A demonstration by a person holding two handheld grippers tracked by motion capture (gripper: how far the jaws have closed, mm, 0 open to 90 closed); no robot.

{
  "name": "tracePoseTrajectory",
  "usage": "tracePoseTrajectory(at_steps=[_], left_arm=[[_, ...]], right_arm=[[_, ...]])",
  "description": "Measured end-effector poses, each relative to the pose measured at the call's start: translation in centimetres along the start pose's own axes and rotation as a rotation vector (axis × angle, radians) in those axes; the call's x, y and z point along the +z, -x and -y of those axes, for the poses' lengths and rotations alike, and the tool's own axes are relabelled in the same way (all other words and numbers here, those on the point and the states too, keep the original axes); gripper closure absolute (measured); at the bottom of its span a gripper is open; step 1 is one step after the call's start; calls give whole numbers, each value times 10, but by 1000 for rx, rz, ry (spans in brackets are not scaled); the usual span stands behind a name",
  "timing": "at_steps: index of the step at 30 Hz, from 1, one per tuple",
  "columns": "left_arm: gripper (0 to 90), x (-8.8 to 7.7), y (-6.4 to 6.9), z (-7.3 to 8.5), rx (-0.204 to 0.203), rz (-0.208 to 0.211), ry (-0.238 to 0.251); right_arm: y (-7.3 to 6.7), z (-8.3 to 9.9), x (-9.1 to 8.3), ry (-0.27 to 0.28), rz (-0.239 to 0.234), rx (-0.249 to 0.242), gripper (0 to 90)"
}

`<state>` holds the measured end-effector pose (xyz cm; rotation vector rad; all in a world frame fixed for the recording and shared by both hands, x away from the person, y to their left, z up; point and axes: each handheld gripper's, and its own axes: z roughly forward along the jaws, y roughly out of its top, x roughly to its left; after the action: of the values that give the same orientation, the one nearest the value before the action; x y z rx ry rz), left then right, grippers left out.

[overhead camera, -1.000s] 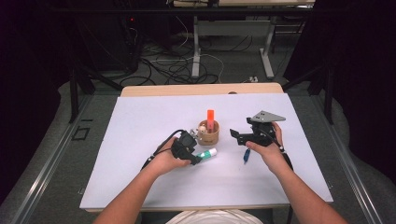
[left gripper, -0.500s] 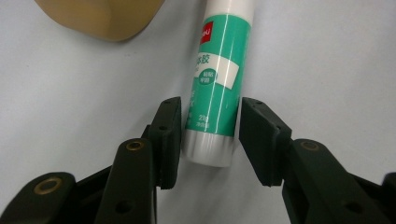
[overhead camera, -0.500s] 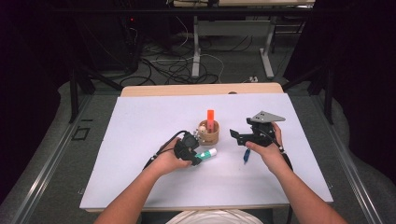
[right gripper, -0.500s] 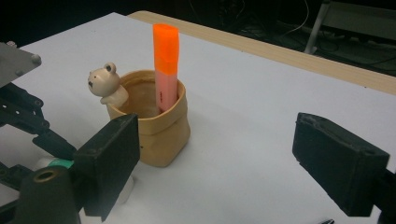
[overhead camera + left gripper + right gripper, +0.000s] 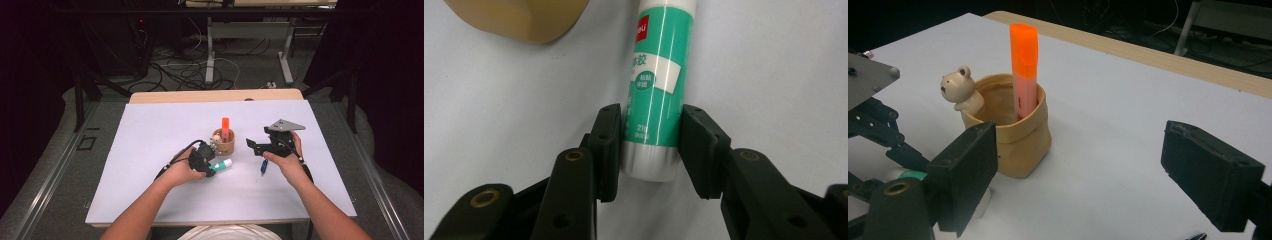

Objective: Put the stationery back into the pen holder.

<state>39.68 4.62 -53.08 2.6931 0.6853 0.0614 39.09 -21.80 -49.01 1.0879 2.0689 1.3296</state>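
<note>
Left gripper view: the glue stick (image 5: 655, 90) lies flat on the white table (image 5: 774, 75) just in front of the tan cup (image 5: 524, 20), and the left gripper (image 5: 651, 147) has just been closing its jaws onto the stick's lower end, both pads now against it. To the right of the cup (image 5: 223, 144), the right gripper (image 5: 260, 146) hovers with jaws wide apart and nothing between them, a blue pen (image 5: 263, 167) beneath it; an orange highlighter (image 5: 1024, 65) stands in the cup, a small bear figure (image 5: 960, 87) on its rim.

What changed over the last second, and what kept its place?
The left gripper has just been closing its jaws and now pinches the glue stick lying on the table beside the pen holder. The right gripper hovers open as before; the orange highlighter in the holder and the blue pen kept their places.
</note>
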Motion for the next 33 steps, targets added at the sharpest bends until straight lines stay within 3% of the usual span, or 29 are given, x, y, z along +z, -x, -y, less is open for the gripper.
tracePoseTrajectory(at_steps=[20,24,31,33], left_arm=[[658,0,1,-1,70,7,-2],[659,-1,0,-1,61,30,0],[660,-2,1,-1,46,26,7],[660,-4,0,-1,25,32,19]], right_arm=[[-1,0,0,1,-3,13,144],[-1,0,0,6,-10,25,144],[-1,0,0,4,-10,40,143],[-1,0,-1,6,-14,48,143]])
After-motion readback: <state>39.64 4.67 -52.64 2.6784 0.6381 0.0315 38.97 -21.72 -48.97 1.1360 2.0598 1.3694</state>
